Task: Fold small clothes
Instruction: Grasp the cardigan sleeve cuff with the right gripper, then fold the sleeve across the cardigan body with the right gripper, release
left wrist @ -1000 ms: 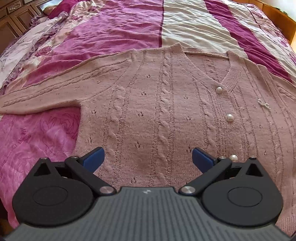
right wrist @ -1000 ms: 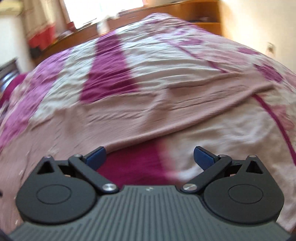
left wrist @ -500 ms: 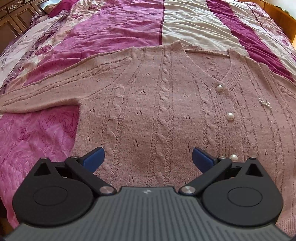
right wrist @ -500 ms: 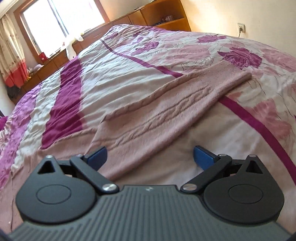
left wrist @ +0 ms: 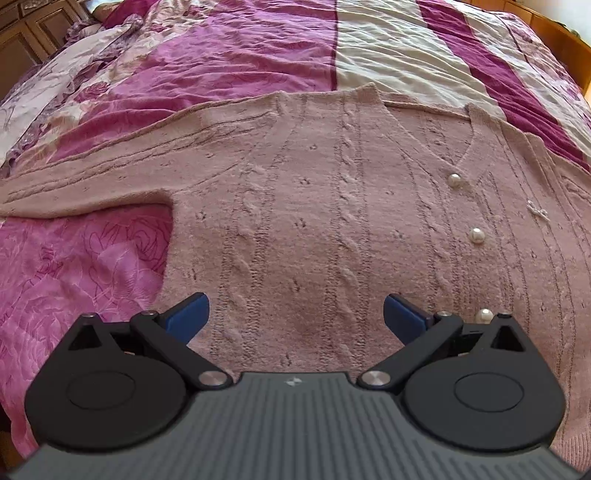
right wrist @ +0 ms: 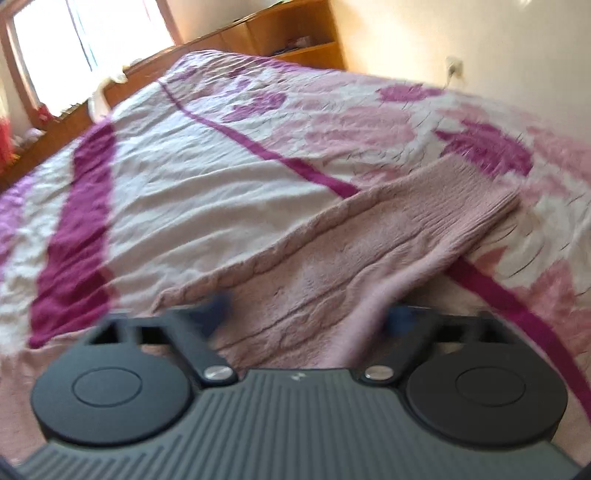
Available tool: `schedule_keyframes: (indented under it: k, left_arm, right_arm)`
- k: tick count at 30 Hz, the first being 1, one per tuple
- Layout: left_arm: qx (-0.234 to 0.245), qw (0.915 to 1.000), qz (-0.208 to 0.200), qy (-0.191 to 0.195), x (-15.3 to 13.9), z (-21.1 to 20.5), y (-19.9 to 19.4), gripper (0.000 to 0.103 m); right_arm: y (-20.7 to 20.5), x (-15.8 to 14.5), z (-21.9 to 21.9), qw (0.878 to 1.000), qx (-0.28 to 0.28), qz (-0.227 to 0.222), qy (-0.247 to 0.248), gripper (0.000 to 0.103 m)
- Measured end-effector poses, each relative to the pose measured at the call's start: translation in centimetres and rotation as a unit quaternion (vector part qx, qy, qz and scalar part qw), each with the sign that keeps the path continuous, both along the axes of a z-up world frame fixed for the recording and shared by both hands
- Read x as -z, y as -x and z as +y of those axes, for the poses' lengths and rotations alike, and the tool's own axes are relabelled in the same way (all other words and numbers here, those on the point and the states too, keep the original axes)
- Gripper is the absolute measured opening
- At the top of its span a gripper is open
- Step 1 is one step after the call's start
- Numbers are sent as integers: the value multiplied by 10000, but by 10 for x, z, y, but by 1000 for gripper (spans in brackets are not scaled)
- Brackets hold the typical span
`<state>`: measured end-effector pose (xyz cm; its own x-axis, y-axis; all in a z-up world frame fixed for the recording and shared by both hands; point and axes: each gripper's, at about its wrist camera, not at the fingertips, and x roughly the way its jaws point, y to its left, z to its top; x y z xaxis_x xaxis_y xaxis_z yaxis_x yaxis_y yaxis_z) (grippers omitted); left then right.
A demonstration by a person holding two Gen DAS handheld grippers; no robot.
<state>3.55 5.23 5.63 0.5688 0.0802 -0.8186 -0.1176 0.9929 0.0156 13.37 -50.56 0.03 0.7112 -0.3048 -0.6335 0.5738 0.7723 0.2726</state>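
Observation:
A pale pink cable-knit cardigan [left wrist: 332, 221] with pearl buttons [left wrist: 476, 235] lies flat, face up, on the bed. Its one sleeve [left wrist: 92, 177] stretches out to the left in the left wrist view. My left gripper [left wrist: 295, 314] is open and empty, low over the cardigan's lower body. The other sleeve [right wrist: 369, 251] runs away to the right in the right wrist view, its ribbed cuff [right wrist: 461, 199] at the far end. My right gripper [right wrist: 310, 314] is open, its blue fingertips blurred, straddling that sleeve close to the fabric.
The bed is covered by a quilt [left wrist: 221, 55] in magenta, pink and cream stripes with rose prints. Dark wooden cabinets [left wrist: 29, 33] stand at the far left. Wooden shelving [right wrist: 295, 40], a window [right wrist: 74, 48] and a wall socket [right wrist: 454, 68] lie beyond the bed.
My right gripper has swung right along the sleeve and dropped low over it; the cuff has come into view. My left gripper has barely moved.

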Motion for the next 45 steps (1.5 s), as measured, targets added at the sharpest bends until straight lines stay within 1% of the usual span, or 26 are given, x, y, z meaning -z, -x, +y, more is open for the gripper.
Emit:
schedule_keyframes:
  k: [1, 2, 3, 4, 5, 8, 14, 16, 20, 22, 24, 26, 28, 31, 35, 38, 42, 45]
  left_arm:
    - [-16, 10000, -17, 11, -1, 2, 0, 103]
    - [-23, 10000, -30, 15, -1, 4, 0, 103]
    - [-23, 10000, -49, 14, -2, 6, 0, 103]
    - [-24, 10000, -64, 1, -2, 7, 0, 103]
    - [-29, 10000, -73, -21, -3, 8, 0, 103]
    - [-66, 9999, -64, -63, -3, 11, -1, 103]
    - [-33, 10000, -16, 72, 0, 12, 4, 103]
    - [-19, 9999, 14, 104, 1, 11, 5, 103]
    - [83, 9995, -24, 297, 2, 13, 9, 103]
    - [166, 9995, 1, 259, 2, 13, 9, 103]
    - [238, 9996, 29, 172, 2, 13, 8, 103]
    - [281, 9995, 13, 119, 1, 14, 7, 103]
    - [302, 9994, -58, 125, -2, 15, 7, 103]
    - [324, 9992, -177, 148, -7, 19, 9, 103]
    - [382, 9987, -330, 87, -14, 23, 11, 103]
    - [288, 9986, -440, 50, -19, 29, 12, 103]
    - [61, 9987, -466, 211, -23, 41, 15, 103]
    - [-53, 9986, -473, 244, -25, 50, 19, 103]
  right_arm:
    - [0, -1, 1, 9999, 67, 36, 79, 46]
    - [2, -2, 1, 10000, 61, -52, 59, 22]
    - [6, -4, -1, 9998, 40, -168, -60, 16]
    - [10, -6, -2, 9995, 67, -252, -156, 16]
    - [14, -9, -3, 9993, 90, -328, -149, 16]
    - [30, -18, -2, 9990, 81, -436, -1, 15]
    - [54, -39, 6, 9982, -156, -550, -151, 15]
    - [58, -48, 11, 9975, -231, -640, -202, 15]
    - [61, -64, 24, 9959, -392, -751, -328, 15]
    - [60, -73, 33, 9954, -457, -773, -332, 15]
    - [58, -82, 45, 9943, -544, -868, -305, 15]
    - [57, -89, 55, 9915, -606, -1038, -489, 15]
    - [56, -96, 66, 9885, -632, -1197, -669, 15]
    - [53, -108, 87, 9852, -752, -1369, -712, 15]
    - [48, -123, 120, 9816, -1003, -1540, -519, 15]
    - [41, -130, 145, 9796, -1170, -1593, -368, 15]
    - [31, -132, 181, 9761, -1376, -1673, -164, 15]
    - [21, -129, 209, 9724, -1534, -1746, -196, 15]
